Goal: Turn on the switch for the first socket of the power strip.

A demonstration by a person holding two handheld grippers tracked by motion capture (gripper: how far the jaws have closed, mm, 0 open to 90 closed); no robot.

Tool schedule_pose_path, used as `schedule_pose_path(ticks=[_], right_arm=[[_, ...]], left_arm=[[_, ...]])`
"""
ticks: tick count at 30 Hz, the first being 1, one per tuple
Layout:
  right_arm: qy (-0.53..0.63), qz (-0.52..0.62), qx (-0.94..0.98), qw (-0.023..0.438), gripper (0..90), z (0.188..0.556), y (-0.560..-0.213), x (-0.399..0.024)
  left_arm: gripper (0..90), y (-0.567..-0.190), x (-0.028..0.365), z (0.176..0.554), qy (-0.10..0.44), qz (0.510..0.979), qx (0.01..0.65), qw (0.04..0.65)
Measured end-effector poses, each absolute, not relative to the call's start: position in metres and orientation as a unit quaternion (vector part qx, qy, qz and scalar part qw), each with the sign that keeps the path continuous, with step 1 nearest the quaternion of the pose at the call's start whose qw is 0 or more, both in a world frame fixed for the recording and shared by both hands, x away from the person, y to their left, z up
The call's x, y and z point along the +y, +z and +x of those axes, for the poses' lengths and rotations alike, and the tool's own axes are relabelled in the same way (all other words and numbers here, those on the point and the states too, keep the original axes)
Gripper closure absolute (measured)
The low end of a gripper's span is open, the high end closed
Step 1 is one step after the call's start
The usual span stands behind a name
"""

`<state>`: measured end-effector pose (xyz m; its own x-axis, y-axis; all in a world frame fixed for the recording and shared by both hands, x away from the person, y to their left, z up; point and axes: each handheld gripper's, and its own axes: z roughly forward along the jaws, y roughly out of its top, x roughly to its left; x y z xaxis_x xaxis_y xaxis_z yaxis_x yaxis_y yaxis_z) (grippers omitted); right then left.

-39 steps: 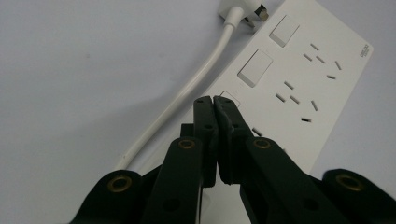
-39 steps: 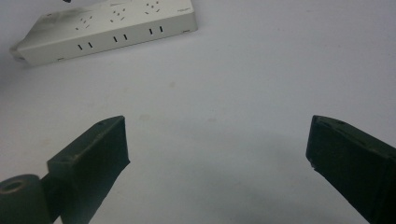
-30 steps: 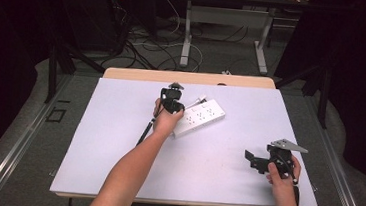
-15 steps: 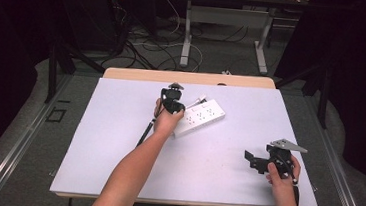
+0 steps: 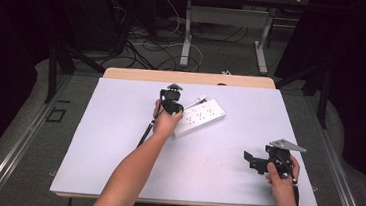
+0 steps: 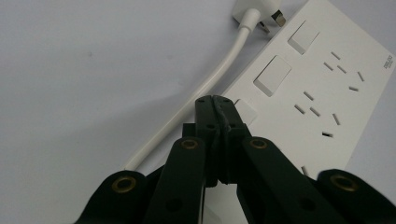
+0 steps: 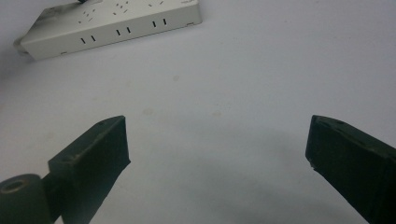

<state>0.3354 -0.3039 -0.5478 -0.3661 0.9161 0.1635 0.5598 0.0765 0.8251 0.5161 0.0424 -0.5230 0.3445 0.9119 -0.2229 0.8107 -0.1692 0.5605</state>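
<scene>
A white power strip (image 5: pixel 200 117) lies at the middle of the white table, with sockets and square switches on top (image 6: pixel 322 84). Its white cable (image 6: pixel 205 93) runs along its side to a white plug (image 6: pixel 257 11) lying on the table. My left gripper (image 5: pixel 171 101) is shut with nothing between its jaws, its tips (image 6: pixel 215 100) just over the strip's edge by a switch. My right gripper (image 5: pixel 254 159) rests open near the table's right front, jaws wide apart (image 7: pixel 217 154), pointing toward the strip (image 7: pixel 112 23) far off.
The white table (image 5: pixel 117 142) has a wooden strip along its far edge (image 5: pixel 188 77). Beyond it are table legs and loose cables on the floor (image 5: pixel 151 45). Dark curtains stand at both sides.
</scene>
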Motion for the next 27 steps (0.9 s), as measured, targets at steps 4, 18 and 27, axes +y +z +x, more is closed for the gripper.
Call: schedule_pose_path(ticks=[4, 18, 27], right_arm=[[0.433, 0.524, 0.705, 0.204, 5.5, 0.336, -0.548, -0.304], [0.433, 0.523, 0.706, 0.201, 6.4, 0.336, -0.548, -0.304], [0.427, 0.521, 0.717, 0.178, 15.5, 0.339, -0.553, -0.302]], left_arm=[[90.0, -0.523, 0.044, 0.516, 0.078, 0.756, 0.571, 0.311], [83.0, -0.513, 0.047, 0.512, 0.096, 0.753, 0.568, 0.317], [83.2, -0.504, 0.052, 0.508, 0.110, 0.751, 0.562, 0.329]])
